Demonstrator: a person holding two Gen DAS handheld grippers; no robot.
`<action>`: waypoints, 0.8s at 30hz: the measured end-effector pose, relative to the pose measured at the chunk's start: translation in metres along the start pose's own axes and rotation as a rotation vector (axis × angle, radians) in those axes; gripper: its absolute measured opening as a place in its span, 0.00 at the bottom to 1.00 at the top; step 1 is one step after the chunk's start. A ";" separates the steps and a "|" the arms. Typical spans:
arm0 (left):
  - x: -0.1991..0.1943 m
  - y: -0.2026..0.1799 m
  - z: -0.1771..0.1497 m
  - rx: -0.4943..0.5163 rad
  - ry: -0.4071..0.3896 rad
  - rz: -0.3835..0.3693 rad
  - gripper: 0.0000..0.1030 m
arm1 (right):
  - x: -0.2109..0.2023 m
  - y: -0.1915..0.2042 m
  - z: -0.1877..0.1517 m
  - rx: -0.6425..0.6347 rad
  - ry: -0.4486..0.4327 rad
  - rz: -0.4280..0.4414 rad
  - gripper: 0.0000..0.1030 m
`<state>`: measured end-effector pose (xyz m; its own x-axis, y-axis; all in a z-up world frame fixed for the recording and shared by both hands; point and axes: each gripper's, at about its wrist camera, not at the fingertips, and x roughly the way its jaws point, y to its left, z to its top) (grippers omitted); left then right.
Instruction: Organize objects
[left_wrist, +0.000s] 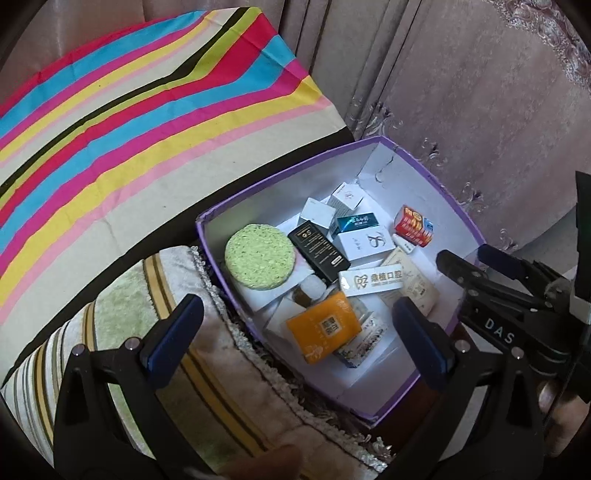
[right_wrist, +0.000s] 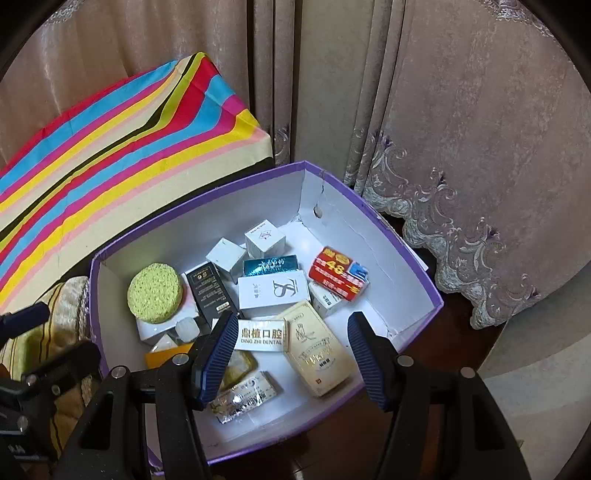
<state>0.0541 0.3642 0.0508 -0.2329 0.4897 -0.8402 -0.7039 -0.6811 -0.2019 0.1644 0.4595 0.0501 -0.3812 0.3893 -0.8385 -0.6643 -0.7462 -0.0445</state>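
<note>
A purple box (left_wrist: 207, 221) (right_wrist: 436, 295) with white inner walls holds several small items: a green round sponge (left_wrist: 258, 258) (right_wrist: 155, 293), a black carton (left_wrist: 317, 249) (right_wrist: 210, 291), an orange pack (left_wrist: 323, 330), a red pack (left_wrist: 413, 225) (right_wrist: 338, 278), white cartons (right_wrist: 273, 293) and a cream carton (right_wrist: 317, 350). My left gripper (left_wrist: 295, 336) is open and empty above the box's near left side. My right gripper (right_wrist: 291, 354) is open and empty above the box's near edge; it also shows at the right of the left wrist view (left_wrist: 469, 262).
A bright striped cloth (left_wrist: 129, 122) (right_wrist: 110, 147) covers a surface left of the box. A striped plush cushion (left_wrist: 155, 332) lies against the box's left wall. Embroidered curtains (right_wrist: 461, 147) hang behind and to the right. Dark floor shows at the right.
</note>
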 end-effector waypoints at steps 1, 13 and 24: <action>0.000 0.000 0.000 0.001 -0.001 0.002 1.00 | 0.000 0.000 -0.001 -0.003 0.002 -0.001 0.61; 0.001 -0.014 0.002 0.071 0.011 -0.013 1.00 | -0.001 0.002 -0.002 -0.007 0.003 0.004 0.61; 0.005 -0.016 0.005 0.061 0.017 -0.014 1.00 | 0.001 0.000 -0.001 -0.005 0.004 0.009 0.61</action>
<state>0.0605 0.3801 0.0524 -0.2116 0.4894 -0.8460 -0.7470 -0.6392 -0.1830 0.1653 0.4593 0.0489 -0.3843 0.3802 -0.8413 -0.6576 -0.7523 -0.0396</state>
